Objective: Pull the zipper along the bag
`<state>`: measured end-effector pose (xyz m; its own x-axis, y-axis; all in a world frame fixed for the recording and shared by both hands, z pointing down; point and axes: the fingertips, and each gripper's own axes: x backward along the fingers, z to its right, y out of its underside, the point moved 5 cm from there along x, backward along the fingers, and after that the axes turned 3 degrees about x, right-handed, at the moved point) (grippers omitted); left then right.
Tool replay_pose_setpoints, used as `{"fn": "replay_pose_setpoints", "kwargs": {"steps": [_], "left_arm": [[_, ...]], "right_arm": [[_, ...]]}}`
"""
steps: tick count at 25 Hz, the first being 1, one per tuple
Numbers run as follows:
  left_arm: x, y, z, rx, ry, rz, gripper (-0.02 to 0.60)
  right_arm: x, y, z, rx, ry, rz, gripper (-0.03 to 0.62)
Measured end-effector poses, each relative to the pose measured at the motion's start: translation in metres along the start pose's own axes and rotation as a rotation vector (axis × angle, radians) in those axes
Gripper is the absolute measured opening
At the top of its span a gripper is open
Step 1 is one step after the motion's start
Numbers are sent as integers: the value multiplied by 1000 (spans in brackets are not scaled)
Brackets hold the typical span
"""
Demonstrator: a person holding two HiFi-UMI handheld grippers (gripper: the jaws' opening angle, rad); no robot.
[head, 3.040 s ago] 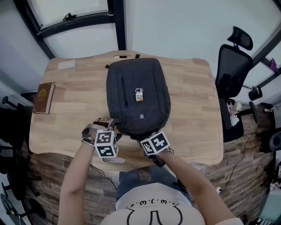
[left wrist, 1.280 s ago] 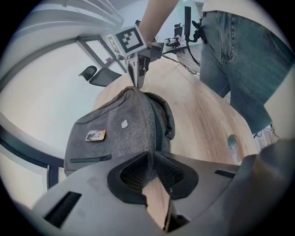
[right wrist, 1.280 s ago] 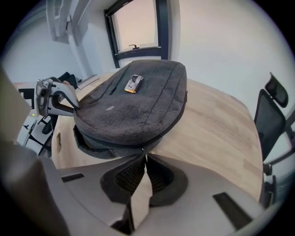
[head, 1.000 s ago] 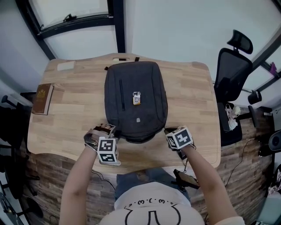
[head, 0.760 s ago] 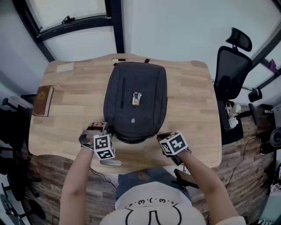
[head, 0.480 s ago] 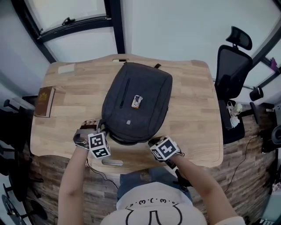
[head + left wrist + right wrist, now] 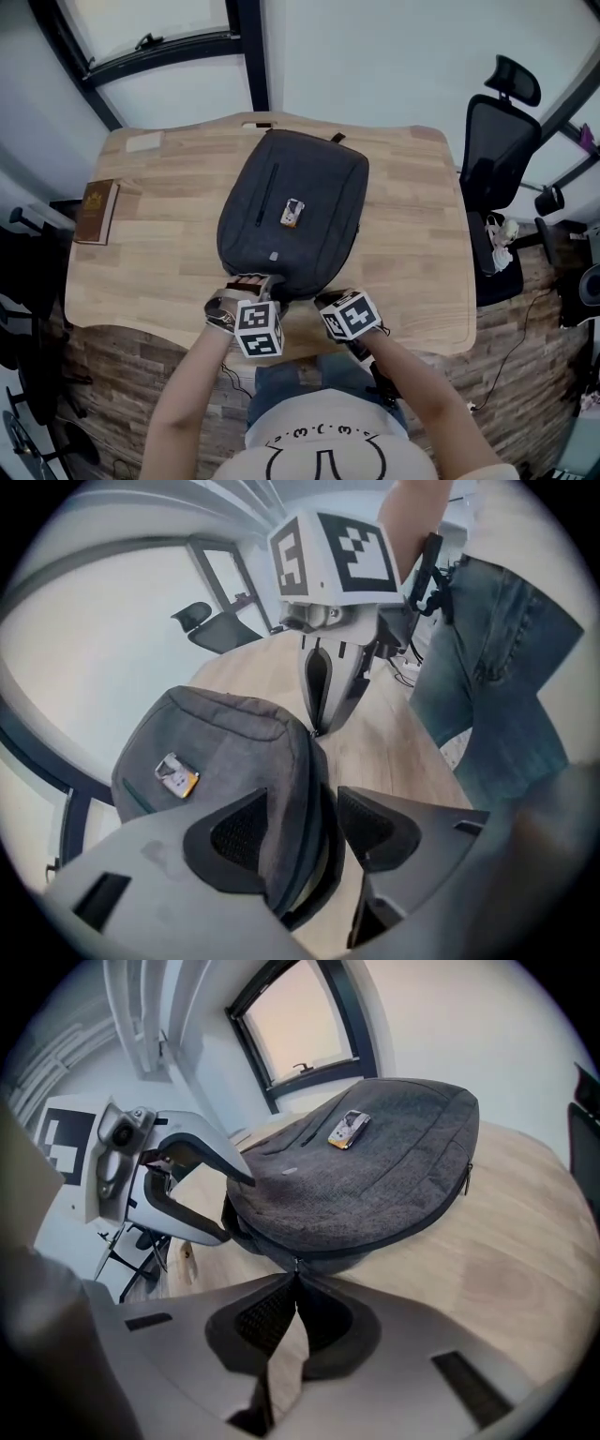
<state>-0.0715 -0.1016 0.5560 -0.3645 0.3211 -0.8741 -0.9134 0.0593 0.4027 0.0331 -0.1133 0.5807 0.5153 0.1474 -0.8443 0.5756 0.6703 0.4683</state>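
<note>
Left claw (image 7: pixel 251 281) shifted right, opening astride bag (image 7: pixel 319 187); right claw (image 7: pixel 325 302) pinches zipper (image 7: pixel 296 1266)

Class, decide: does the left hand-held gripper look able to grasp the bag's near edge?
Likely yes: the left hand-held gripper has just been opening its jaws, and the edge of the bag sits between them, nothing blocking.

A light wooden table (image 7: pixel 412 216) with wavy edges carries a dark grey bag (image 7: pixel 291 216) lying flat and slightly slanted across its middle, a brown book (image 7: pixel 95 210) at the left edge (it seems to jut over it), and a pale flat piece (image 7: pixel 142 142) near the far left corner.
</note>
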Motion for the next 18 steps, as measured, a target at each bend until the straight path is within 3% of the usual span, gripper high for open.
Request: {"fn": "replay_pose_setpoints", "kwargs": {"steps": [2, 3, 4, 5, 11, 18], "left_arm": [[-12, -8, -1, 33, -3, -10, 212], [-15, -9, -3, 60, -7, -17, 179], [-17, -10, -4, 88, -6, -22, 98], [-18, -10, -5, 109, -4, -23, 81], [-17, -9, -3, 124, -14, -21, 64], [-16, -9, -1, 86, -38, -17, 60]], "right_arm": [[0, 0, 0, -16, 0, 13, 58], [0, 1, 0, -23, 1, 19, 58], [0, 1, 1, -30, 3, 25, 58], [0, 2, 1, -36, 5, 31, 58], [5, 3, 1, -34, 21, 52, 58], [12, 2, 18, 160, 101, 5, 62]]}}
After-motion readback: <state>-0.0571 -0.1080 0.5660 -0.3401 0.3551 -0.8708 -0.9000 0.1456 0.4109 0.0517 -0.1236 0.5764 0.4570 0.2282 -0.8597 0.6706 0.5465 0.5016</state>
